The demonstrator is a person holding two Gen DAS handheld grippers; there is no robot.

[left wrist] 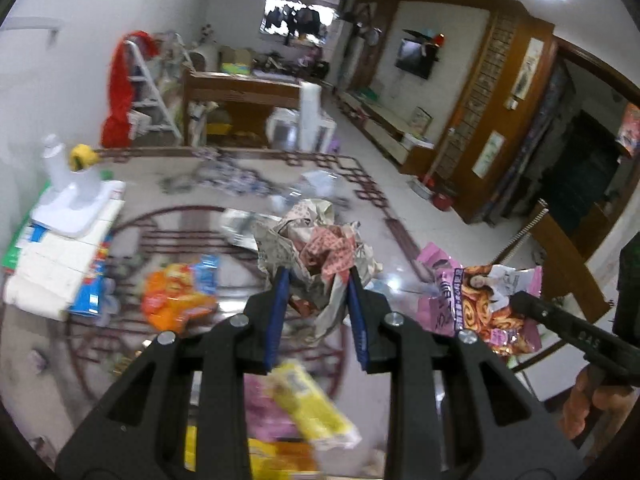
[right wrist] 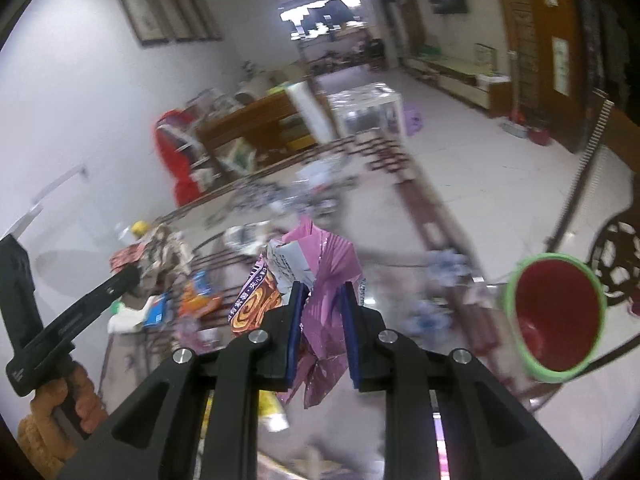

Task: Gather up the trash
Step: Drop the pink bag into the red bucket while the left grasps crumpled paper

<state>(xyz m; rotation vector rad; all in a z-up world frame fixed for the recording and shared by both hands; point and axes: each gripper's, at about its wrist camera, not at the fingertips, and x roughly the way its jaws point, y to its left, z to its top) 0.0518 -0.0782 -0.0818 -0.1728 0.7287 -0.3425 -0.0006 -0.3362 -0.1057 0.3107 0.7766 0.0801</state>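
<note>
Crumpled paper wad (left wrist: 316, 256): matt, printed, creased. Pink snack bag (right wrist: 326, 280): glossy plastic film, wrinkled. Orange bag (left wrist: 176, 296) and yellow wrapper (left wrist: 312, 408): shiny plastic too. Left gripper (left wrist: 316, 280) and right gripper (right wrist: 322, 300): matt black plastic bodies, ribbed blue pads, bright metal pins. Table (left wrist: 180, 200): glossy, reflective top. Bin (right wrist: 556, 316): smooth plastic, red inside, green rim. Tissue pack (left wrist: 60, 264) at table's left edge: soft paper in clear wrap.

ahead you see a stepladder (left wrist: 150, 84) draped with red cloth (left wrist: 120, 92), a wooden cabinet (left wrist: 240, 100) beside it, a wall-mounted screen (left wrist: 414, 58), and framed pictures (right wrist: 168, 12) on the white wall.
</note>
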